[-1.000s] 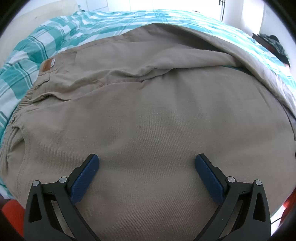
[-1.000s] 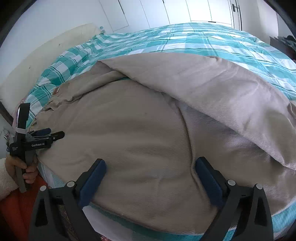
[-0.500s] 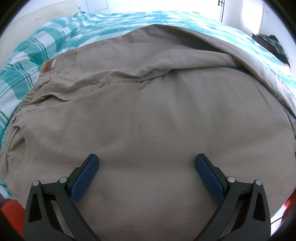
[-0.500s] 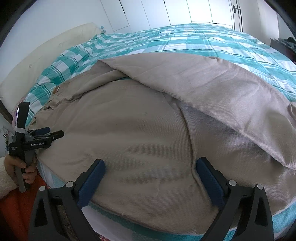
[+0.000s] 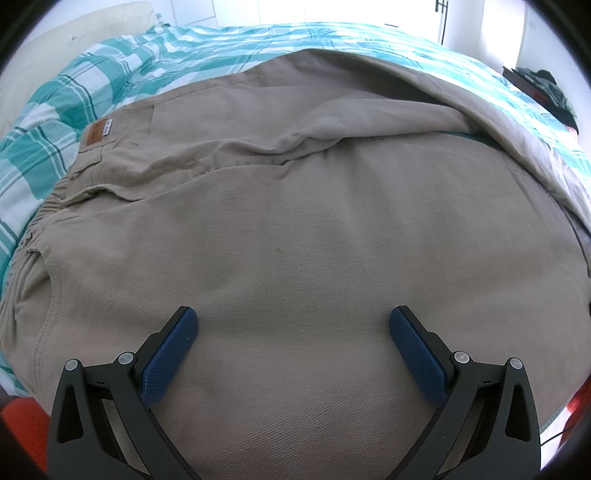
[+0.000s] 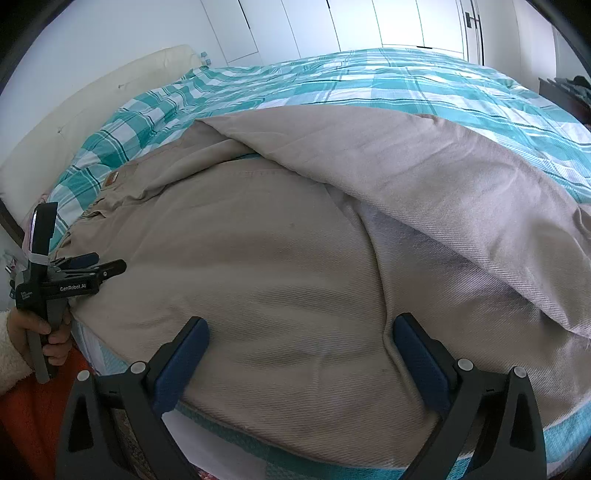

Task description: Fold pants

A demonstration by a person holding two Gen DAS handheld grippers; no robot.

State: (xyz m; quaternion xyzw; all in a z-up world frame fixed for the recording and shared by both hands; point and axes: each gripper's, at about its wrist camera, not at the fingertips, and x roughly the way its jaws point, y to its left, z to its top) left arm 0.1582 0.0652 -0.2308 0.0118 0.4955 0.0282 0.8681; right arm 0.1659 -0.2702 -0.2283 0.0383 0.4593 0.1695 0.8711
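Observation:
Beige pants (image 5: 295,229) lie spread on a bed, waistband with a brown leather patch (image 5: 96,133) at the left, one leg folded back over the other at the right (image 6: 424,177). My left gripper (image 5: 291,325) is open and empty just above the seat of the pants near the bed's front edge. My right gripper (image 6: 299,332) is open and empty over the near leg by the front edge. The left gripper also shows in the right wrist view (image 6: 88,266), held by a hand at the waistband end.
A teal and white checked bedcover (image 6: 406,85) lies under the pants. A cream headboard (image 6: 85,122) stands at the left. White wardrobe doors (image 6: 369,26) are behind the bed. Dark clothes (image 5: 550,88) lie at the far right. Orange fabric (image 6: 33,417) is below the bed edge.
Both grippers have drawn back slightly toward the bed's front edge and stayed open. The pants have not moved.

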